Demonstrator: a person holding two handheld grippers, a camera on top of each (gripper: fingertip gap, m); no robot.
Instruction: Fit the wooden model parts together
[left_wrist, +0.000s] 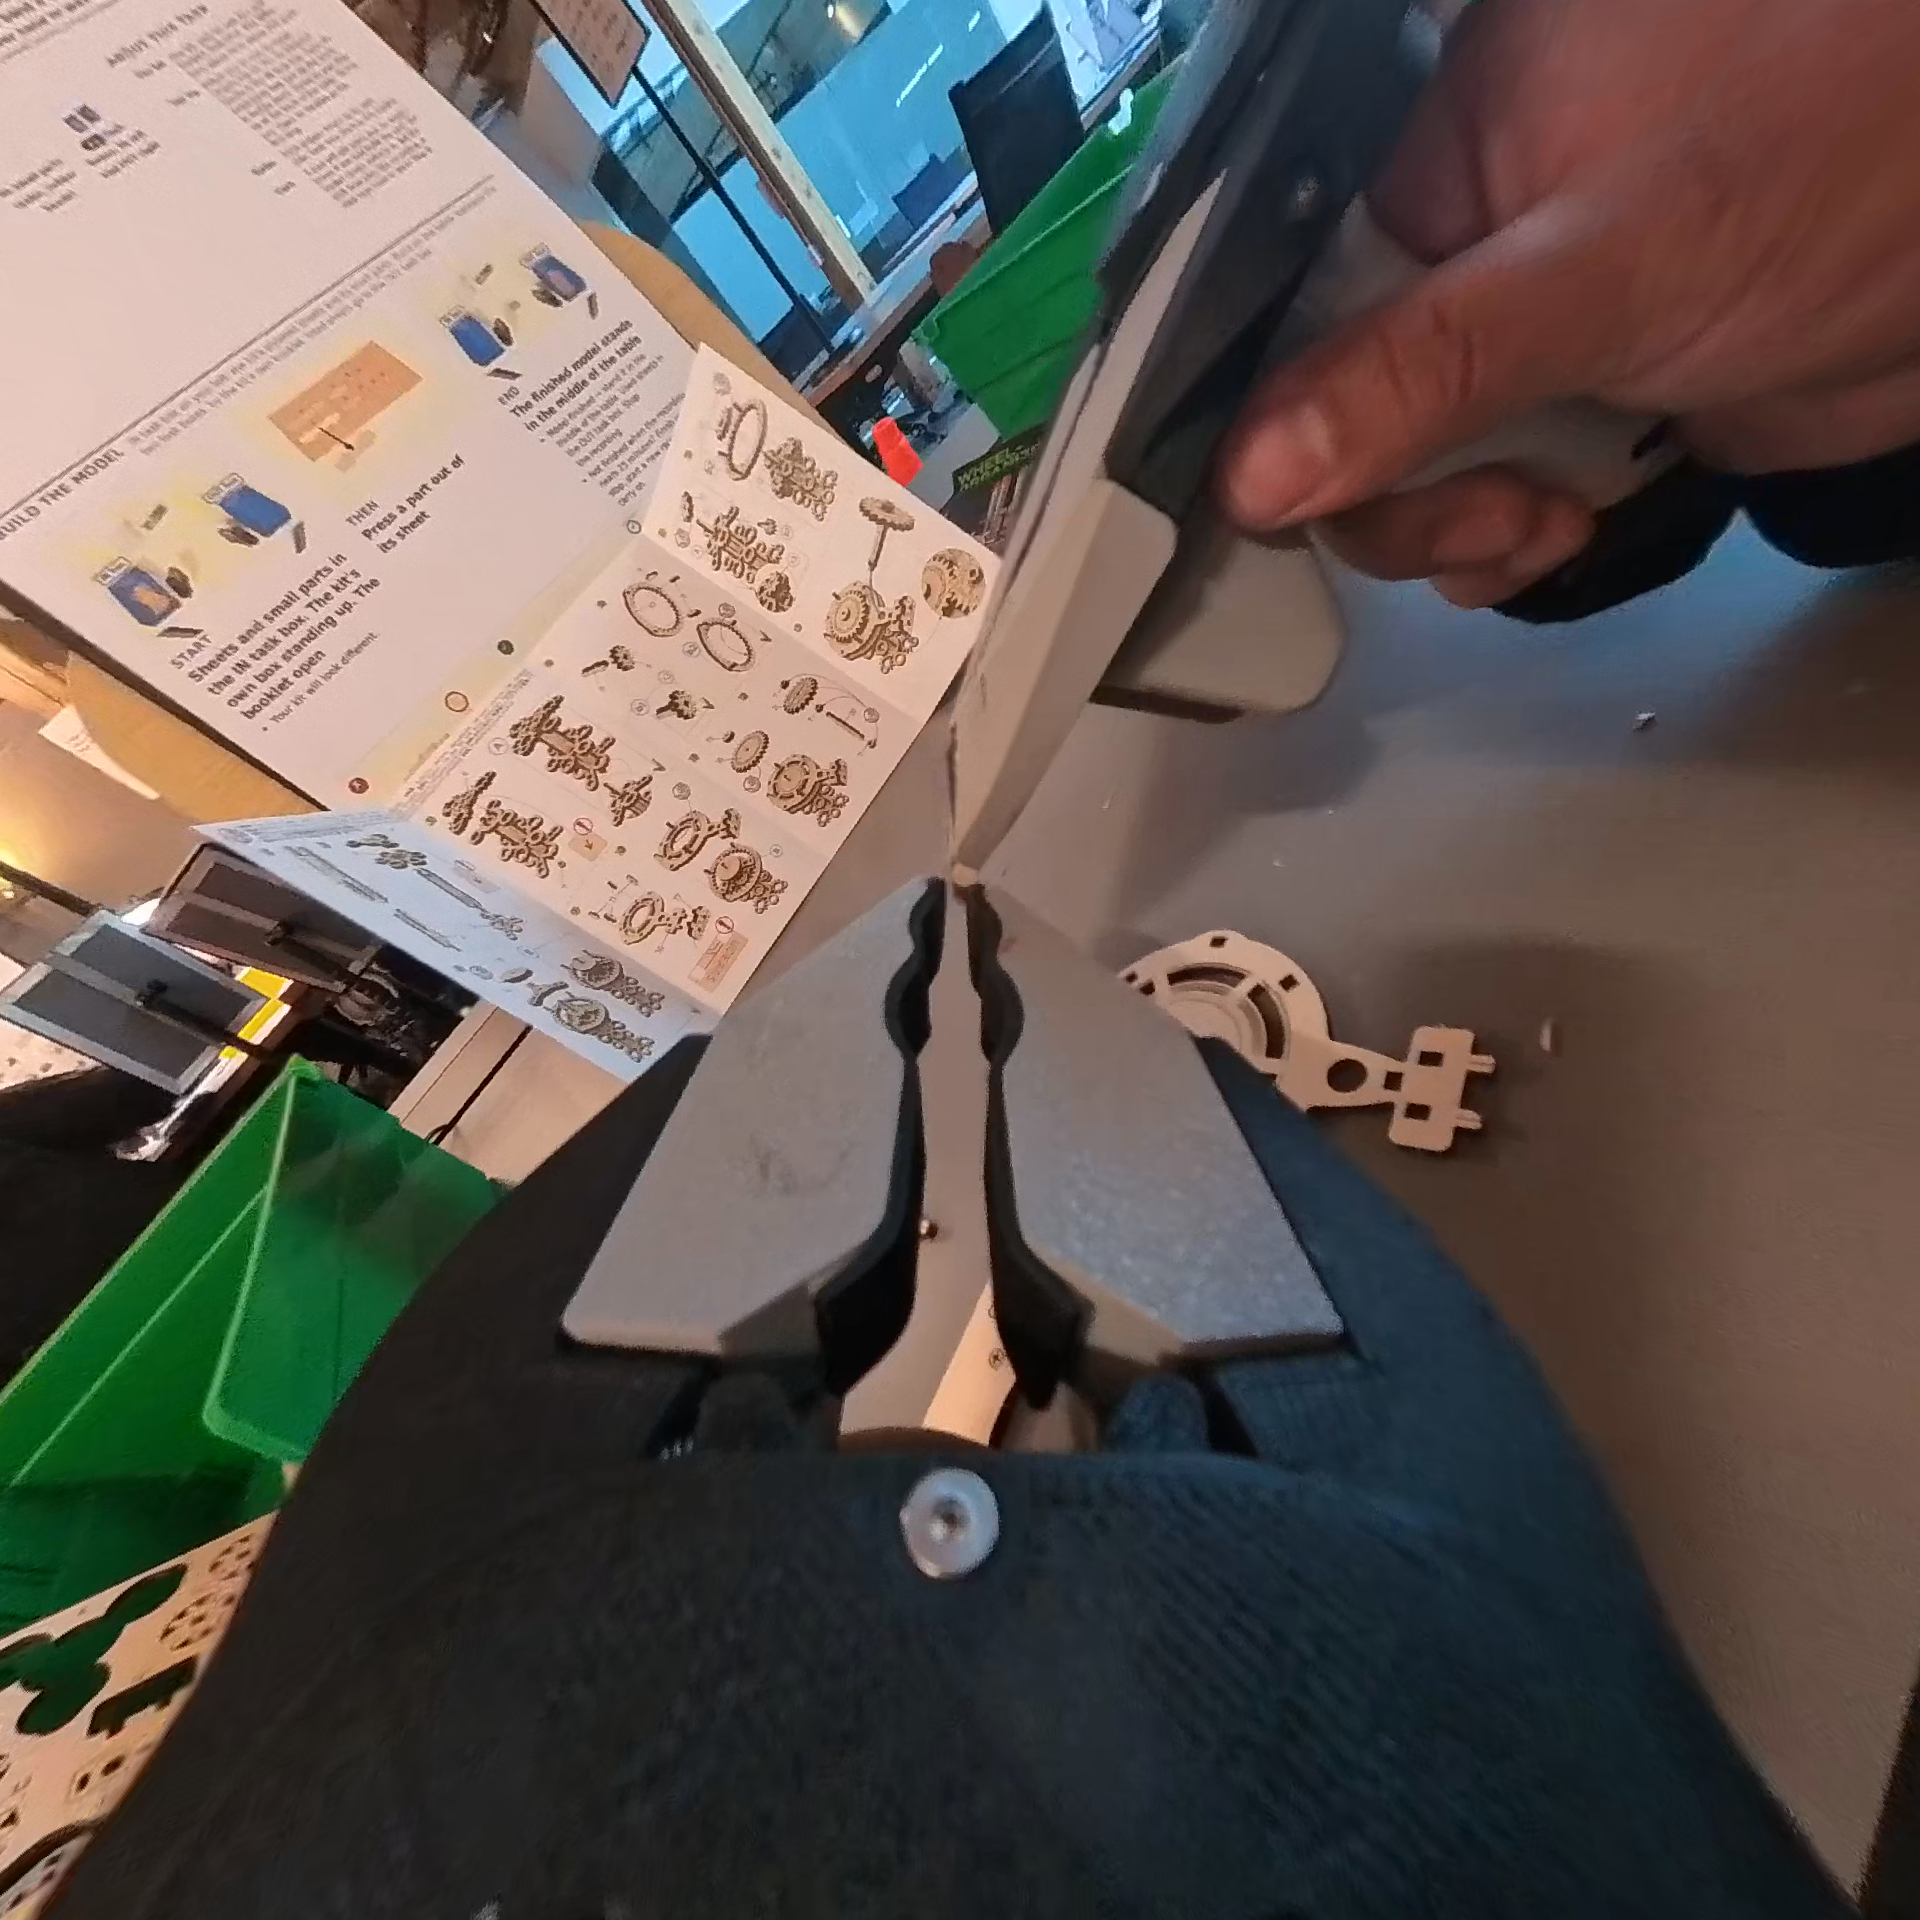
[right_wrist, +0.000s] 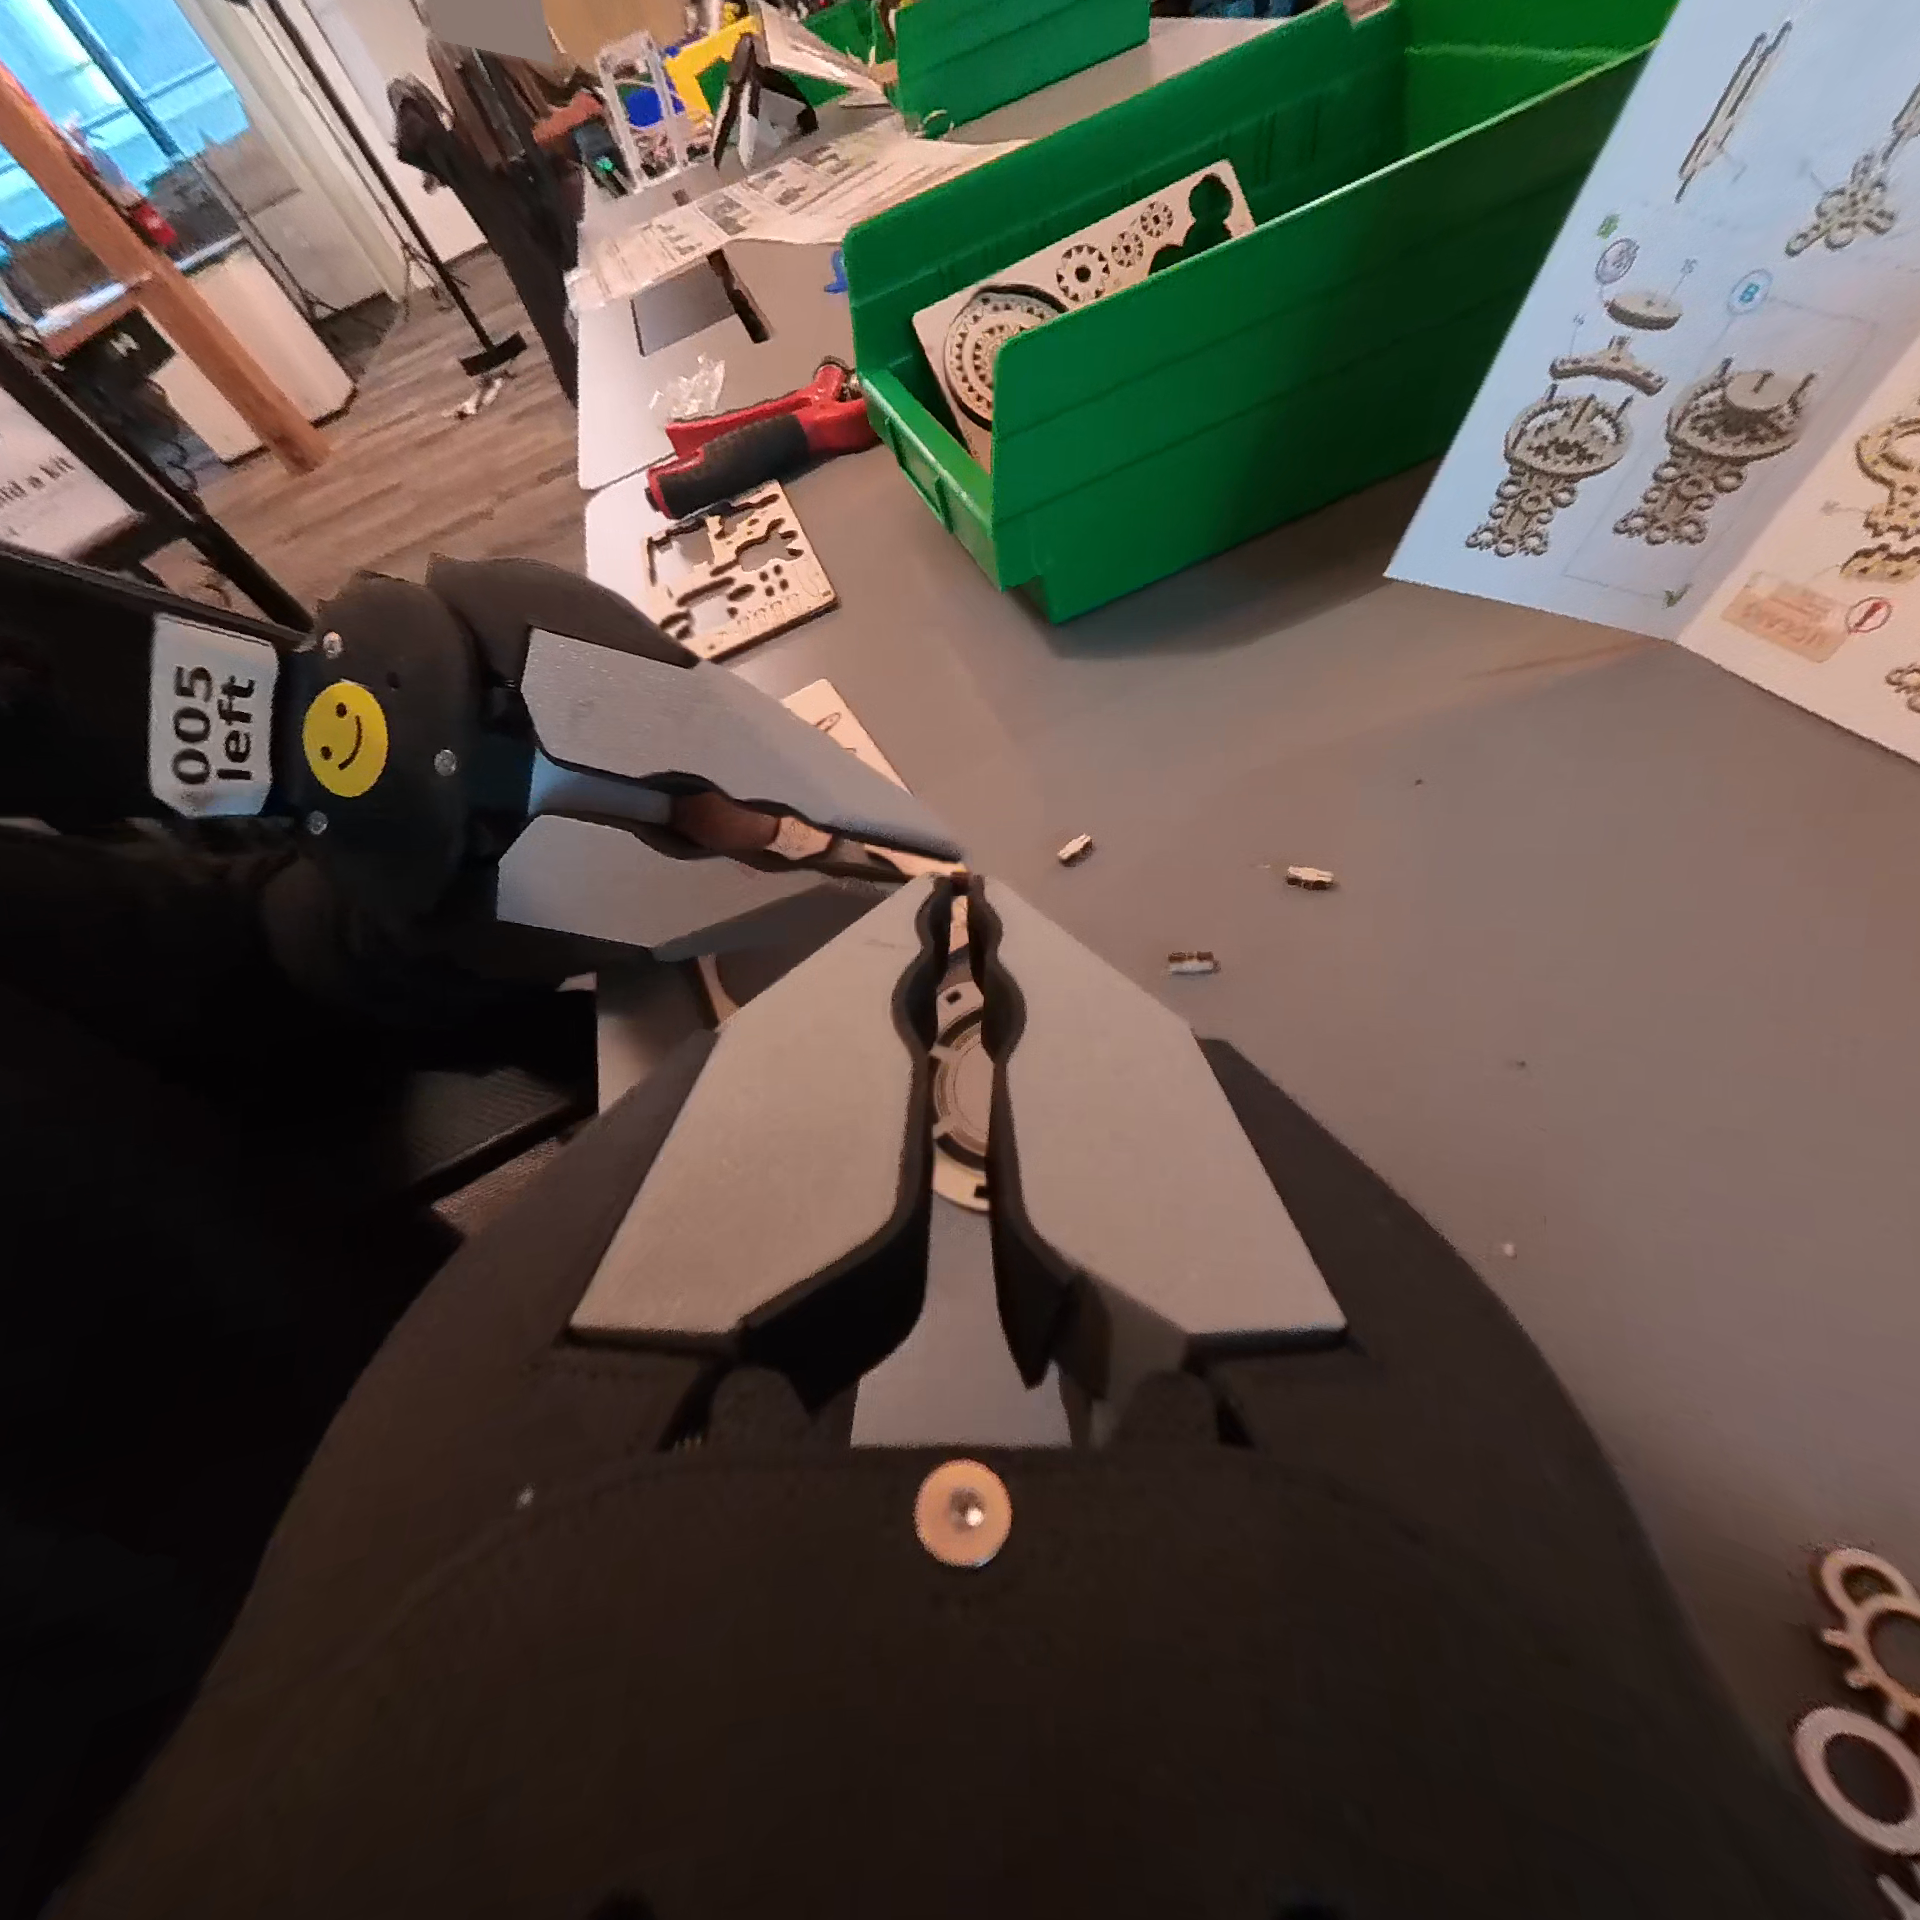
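- Right now we have both grippers meeting tip to tip just above the grey surface (right_wrist: 1455, 831).
- Our left gripper (left_wrist: 956, 894) has its jaws drawn nearly together, wavy black rubber lining matte grey wedges; whether they pinch anything at the tip, we cannot tell.
- Our right gripper (right_wrist: 961, 888) has its jaws nearly closed too, and a tiny pale piece sits at the very point where the tips meet, too small to name.
- A hand (left_wrist: 1621, 270) wraps the right gripper's handle in the left wrist view.
- The wooden model part (left_wrist: 1299, 1029), flat pale laser-cut plywood with a ring and a slotted tab, lies on the surface just beside and partly under the left jaws; in the right wrist view its ring shows through the gap in the right jaws.
- Small wooden bits (right_wrist: 1307, 878) lie scattered on the smooth surface, and ring-shaped pieces (right_wrist: 1870, 1704) sit at the near right edge.
- A folded instruction booklet (left_wrist: 665, 748) stands upright, with a large printed board (left_wrist: 260, 364) behind it.
- A glossy green plastic bin (right_wrist: 1195, 416) holds a sheet of cut gears (right_wrist: 1091, 281); a punched-out sheet (right_wrist: 743, 582) and a red-handled tool (right_wrist: 758, 442) lie near it.
- Beyond, we see wood flooring, a timber post and windows.
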